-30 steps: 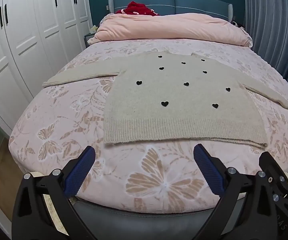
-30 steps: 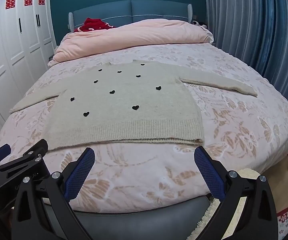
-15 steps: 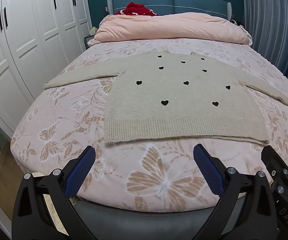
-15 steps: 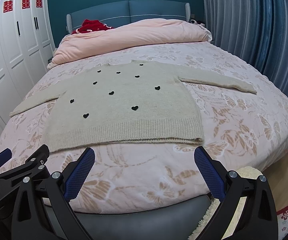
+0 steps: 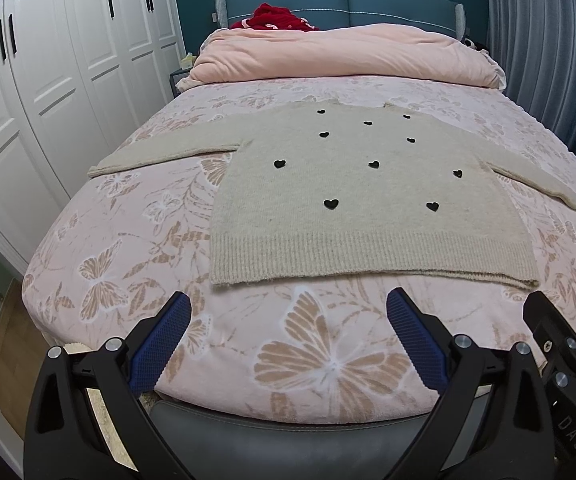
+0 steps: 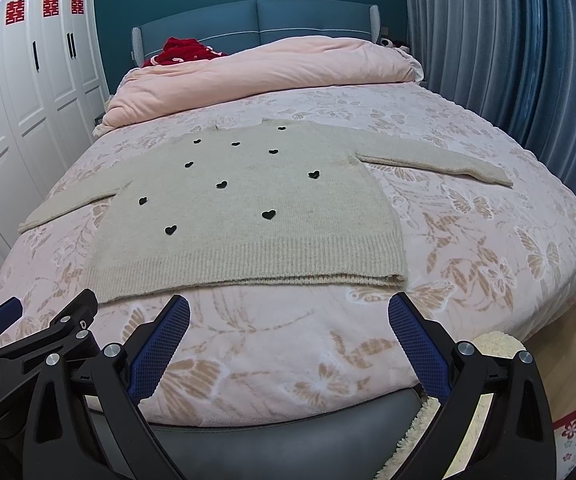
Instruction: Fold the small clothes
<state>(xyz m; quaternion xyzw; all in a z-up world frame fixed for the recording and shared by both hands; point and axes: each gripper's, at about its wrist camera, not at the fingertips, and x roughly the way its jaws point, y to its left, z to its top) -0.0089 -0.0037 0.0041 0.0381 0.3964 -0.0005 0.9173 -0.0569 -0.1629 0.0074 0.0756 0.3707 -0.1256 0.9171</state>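
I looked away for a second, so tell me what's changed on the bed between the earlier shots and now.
Very little. Both grippers eased slightly nearer the bed, so the beige sweater sits a touch lower in each view. The left gripper and right gripper stayed open and hold nothing. The sweater still lies flat, sleeves spread, untouched; the pink duvet has not moved.

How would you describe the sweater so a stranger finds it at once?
On the pink butterfly-print bed, in front of the rolled pink duvet, lies a beige knit sweater, flat with sleeves spread. Small black hearts dot it, unlike the red garment by the headboard.
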